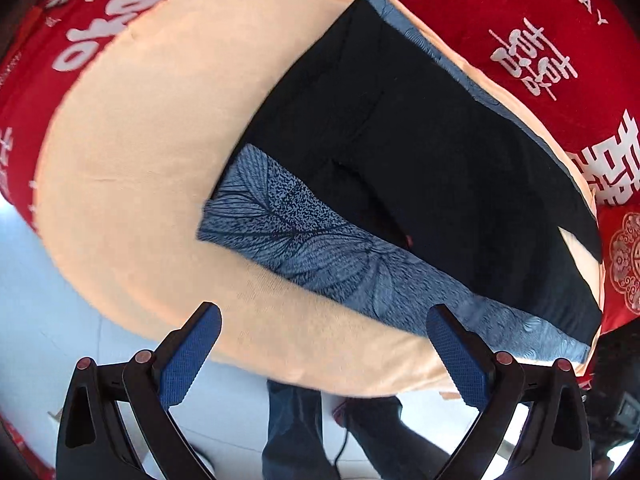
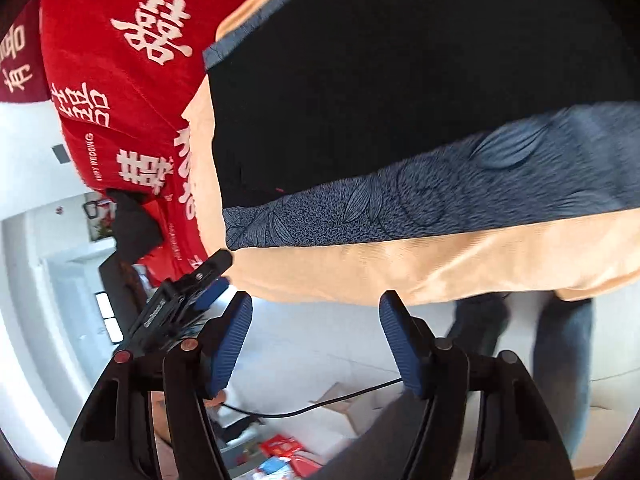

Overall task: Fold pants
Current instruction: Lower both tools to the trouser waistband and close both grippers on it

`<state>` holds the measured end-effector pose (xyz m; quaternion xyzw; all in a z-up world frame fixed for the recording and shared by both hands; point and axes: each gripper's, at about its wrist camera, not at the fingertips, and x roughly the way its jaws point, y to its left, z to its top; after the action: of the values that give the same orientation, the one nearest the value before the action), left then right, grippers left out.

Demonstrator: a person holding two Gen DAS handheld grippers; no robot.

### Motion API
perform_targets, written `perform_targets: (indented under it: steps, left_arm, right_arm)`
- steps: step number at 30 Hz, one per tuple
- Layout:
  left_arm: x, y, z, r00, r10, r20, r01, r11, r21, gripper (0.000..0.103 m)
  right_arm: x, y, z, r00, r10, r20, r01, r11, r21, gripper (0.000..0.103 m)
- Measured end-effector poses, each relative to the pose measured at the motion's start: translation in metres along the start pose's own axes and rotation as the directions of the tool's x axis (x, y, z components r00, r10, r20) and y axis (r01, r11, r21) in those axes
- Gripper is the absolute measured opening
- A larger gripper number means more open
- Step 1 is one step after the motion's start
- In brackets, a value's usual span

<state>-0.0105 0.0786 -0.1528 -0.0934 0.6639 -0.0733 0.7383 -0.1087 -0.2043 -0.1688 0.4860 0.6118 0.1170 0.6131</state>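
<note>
in the left wrist view, the left gripper (image 1: 324, 344) is hanging above the near edge of the peach blanket (image 1: 132, 184), its blue pads (image 1: 188, 356) standing wide apart with nothing between them. the pants (image 1: 408, 184), black with a grey leaf-print side panel (image 1: 320, 248), are lying flat on that blanket, which is itself spread over a red bedcover with white characters (image 1: 520, 20). the printed panel is running along the pants' near edge, just beyond the right-hand pad, and no pad is touching cloth. a person's legs (image 1: 292, 428) are showing below on the pale floor.

in the right wrist view, the right gripper (image 2: 316, 336) is facing the same near edge from lower down, jaws parted but not at their widest and holding nothing; only floor and a black cable (image 2: 320, 400) are showing between the pads. the pants' printed panel (image 2: 400, 204) is lying across the top of the blanket edge, its corner near the tip of the left gripper, which is poking in from the left of this picture.

as a judgement, the step in hand is the reach for the first grasp: the pants are looking laid out and not yet pinched. the next move is calling for each gripper to be coming down onto the near printed edge, well apart along it, catching pants fabric only and not the blanket beneath, then lifting that edge over toward the far side.
</note>
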Motion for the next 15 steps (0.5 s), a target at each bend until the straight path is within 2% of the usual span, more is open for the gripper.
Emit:
perform_targets:
  steps: [4,7,12,15]
  left_arm:
    - [0.025,0.003,0.002,0.999,-0.043,-0.007,0.043,0.999,0.015,0.103]
    - [0.038,0.002,0.002,0.998,-0.063,-0.025,0.063,0.998,0.019,0.103]
    - [0.049,0.0,0.005,0.992,-0.116,-0.053,0.116,0.993,-0.011,0.103]
    - [0.048,-0.005,0.011,0.985,-0.167,-0.041,0.166,0.985,-0.038,0.103]
  right_arm:
    - [0.036,-0.027,0.008,0.999,0.048,-0.007,-0.047,0.998,0.037,0.071]
    - [0.05,-0.045,0.016,0.994,0.098,0.037,-0.1,0.993,0.064,0.071]
    - [0.045,-0.05,0.029,0.974,0.182,0.137,-0.197,0.974,0.108,0.071]
    - [0.028,-0.031,0.038,0.958,0.228,0.176,-0.24,0.969,0.053,0.071]
